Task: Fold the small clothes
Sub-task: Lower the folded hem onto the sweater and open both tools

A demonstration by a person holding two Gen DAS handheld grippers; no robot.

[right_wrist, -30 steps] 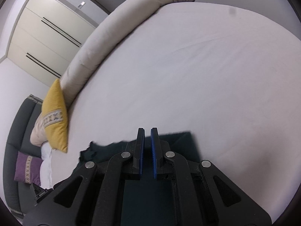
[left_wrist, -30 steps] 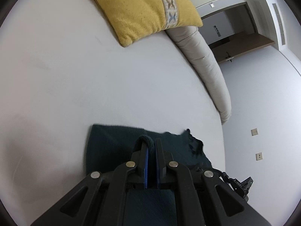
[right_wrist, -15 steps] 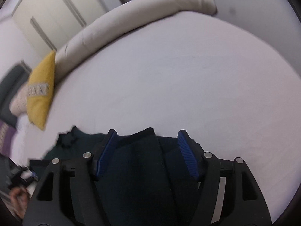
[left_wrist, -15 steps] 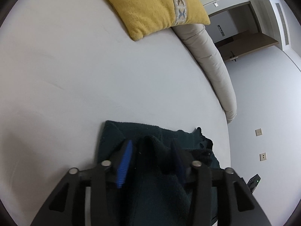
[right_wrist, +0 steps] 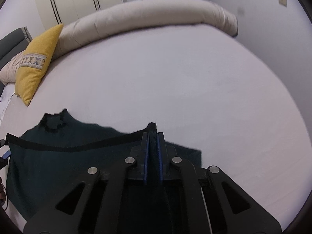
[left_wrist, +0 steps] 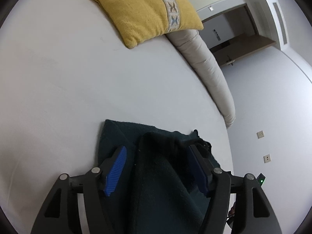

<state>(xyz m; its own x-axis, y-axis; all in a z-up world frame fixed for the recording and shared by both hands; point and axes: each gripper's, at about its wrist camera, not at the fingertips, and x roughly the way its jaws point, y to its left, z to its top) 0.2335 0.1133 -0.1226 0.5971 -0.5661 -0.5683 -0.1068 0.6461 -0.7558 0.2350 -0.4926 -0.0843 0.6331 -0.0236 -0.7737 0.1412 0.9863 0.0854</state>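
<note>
A dark green knit garment [left_wrist: 161,175] lies on the white bed sheet [left_wrist: 78,78]. In the left wrist view my left gripper [left_wrist: 158,161] is open, its blue pads [left_wrist: 115,171] spread either side of a raised fold of the garment. In the right wrist view my right gripper [right_wrist: 153,138] is shut on the garment's black-trimmed edge [right_wrist: 78,148] and holds that corner lifted, with the cloth [right_wrist: 48,165] stretched off to the left.
A yellow cushion [left_wrist: 148,9] with a patterned band and a long beige bolster [left_wrist: 210,72] lie along the bed's far side. Both also show in the right wrist view, the cushion [right_wrist: 35,64] and the bolster [right_wrist: 146,17]. Wardrobe doors [right_wrist: 78,2] stand behind.
My left gripper went from shut on the garment to wide open. My right gripper opened half a second ago and is now shut on the trimmed edge, lifting it.
</note>
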